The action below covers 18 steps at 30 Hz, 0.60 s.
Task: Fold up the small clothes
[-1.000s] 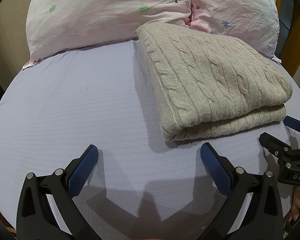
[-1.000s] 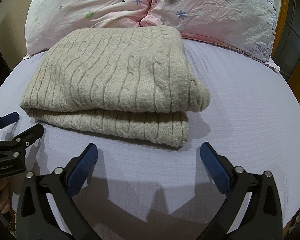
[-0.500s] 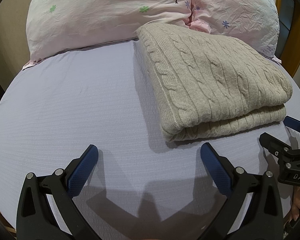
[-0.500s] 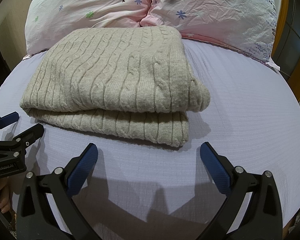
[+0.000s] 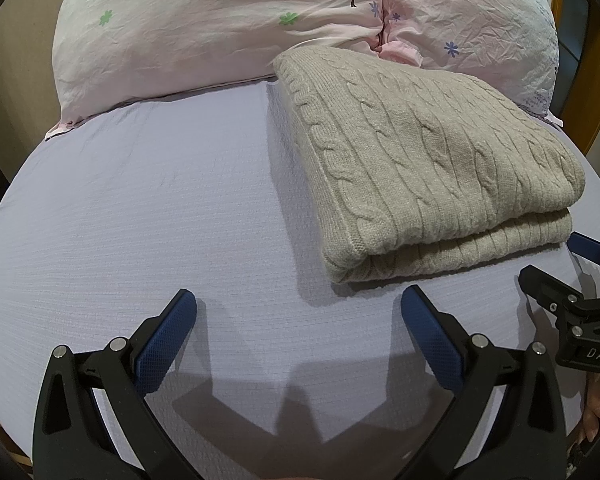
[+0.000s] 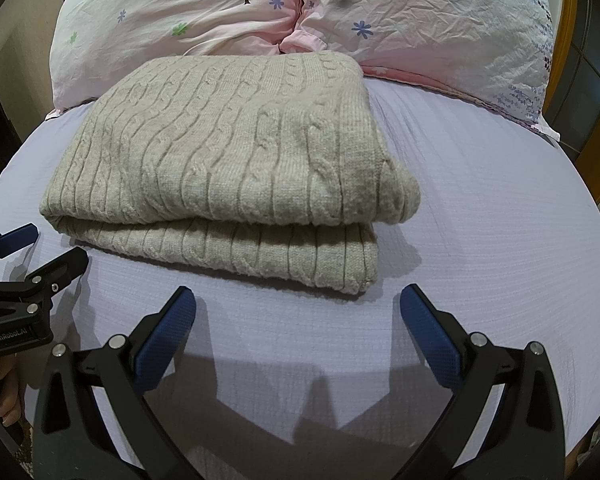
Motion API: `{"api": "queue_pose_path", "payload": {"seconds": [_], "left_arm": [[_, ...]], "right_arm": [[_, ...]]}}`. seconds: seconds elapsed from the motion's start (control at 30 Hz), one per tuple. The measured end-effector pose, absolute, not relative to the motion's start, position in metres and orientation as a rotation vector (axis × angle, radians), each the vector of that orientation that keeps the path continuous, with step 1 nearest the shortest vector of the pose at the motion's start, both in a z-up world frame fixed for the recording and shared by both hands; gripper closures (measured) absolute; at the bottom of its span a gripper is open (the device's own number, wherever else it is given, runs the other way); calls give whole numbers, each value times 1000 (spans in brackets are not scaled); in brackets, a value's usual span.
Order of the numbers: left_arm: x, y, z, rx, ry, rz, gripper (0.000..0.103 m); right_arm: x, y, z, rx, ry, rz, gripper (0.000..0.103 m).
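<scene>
A beige cable-knit sweater (image 6: 228, 160), folded into a thick soft rectangle, lies on the ribbed lilac sheet (image 5: 160, 208) just before two crinkled floral pillows (image 6: 420, 20), while the left gripper (image 5: 299, 304) and right gripper (image 6: 298, 304) hover near it, blue textured pads spread wide, apparently holding nothing.

Beige cable-knit sweater (image 6: 228, 168), folded flat on bed, near pillows

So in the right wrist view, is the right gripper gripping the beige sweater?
No: the right gripper is open over bare sheet, short of the folded sweater.
</scene>
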<state>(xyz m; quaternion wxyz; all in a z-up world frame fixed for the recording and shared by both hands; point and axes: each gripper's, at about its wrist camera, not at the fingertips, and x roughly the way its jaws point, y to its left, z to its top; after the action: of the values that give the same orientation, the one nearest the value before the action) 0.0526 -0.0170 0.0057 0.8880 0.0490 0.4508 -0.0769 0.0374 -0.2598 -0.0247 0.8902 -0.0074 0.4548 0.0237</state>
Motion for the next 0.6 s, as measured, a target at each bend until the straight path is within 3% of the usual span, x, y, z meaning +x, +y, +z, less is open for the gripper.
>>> {"api": "queue_pose_path", "payload": {"seconds": [0.6], "left_arm": [[54, -17, 6, 100, 935, -158, 1]], "right_arm": [[37, -260, -25, -15, 944, 49, 2]]}}
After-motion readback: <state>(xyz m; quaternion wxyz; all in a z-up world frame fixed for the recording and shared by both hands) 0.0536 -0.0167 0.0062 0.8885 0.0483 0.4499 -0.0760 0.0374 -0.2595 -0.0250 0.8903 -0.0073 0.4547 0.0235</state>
